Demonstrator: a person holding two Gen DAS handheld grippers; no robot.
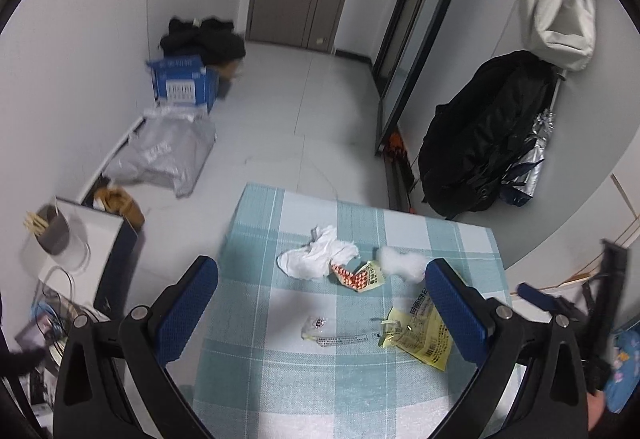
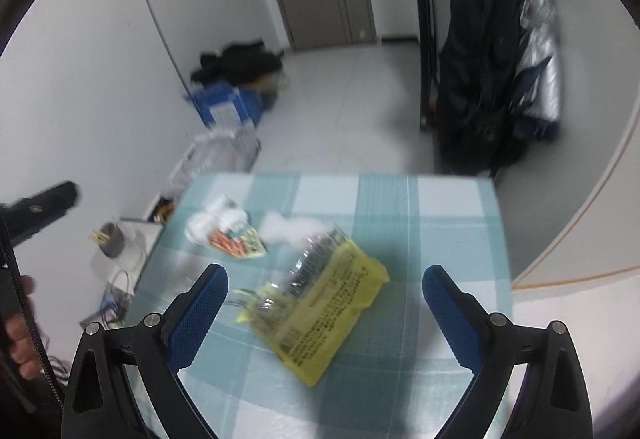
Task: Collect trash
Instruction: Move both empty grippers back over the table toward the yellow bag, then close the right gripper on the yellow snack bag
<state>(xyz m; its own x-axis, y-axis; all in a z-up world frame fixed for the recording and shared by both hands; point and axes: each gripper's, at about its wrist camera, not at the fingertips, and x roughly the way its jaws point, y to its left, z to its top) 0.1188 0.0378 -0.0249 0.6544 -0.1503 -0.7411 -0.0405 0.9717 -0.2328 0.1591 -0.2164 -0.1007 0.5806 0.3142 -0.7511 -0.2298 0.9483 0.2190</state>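
Across the lower half of both frames, the bench (image 1: 256,223) with its teal checked cloth is carrying all the trash, and nothing is lifted yet. Largest first: the yellow wrapper (image 2: 320,315) is lying flat at the centre of the right wrist view, squarely between the 2 blue fingers of the right gripper (image 2: 324,309), which is standing wide open above it and holding nothing. I judge this wrapper to be the piece in hand; the gripper should be coming down on its crumpled clear end, where a raised fold gives something to pinch, rather than on the flat printed sheet. The view is blurring, so slowing the approach would help. Next in size, the white tissue (image 1: 320,257) is sitting mid-frame in the left wrist view, touching the red-checked packet (image 1: 356,275), with the cotton tuft (image 1: 402,263) just beside. Smallest, the clear wrapper (image 1: 320,329) is lying near centre. The left gripper (image 1: 320,313) is also gaping open, empty.
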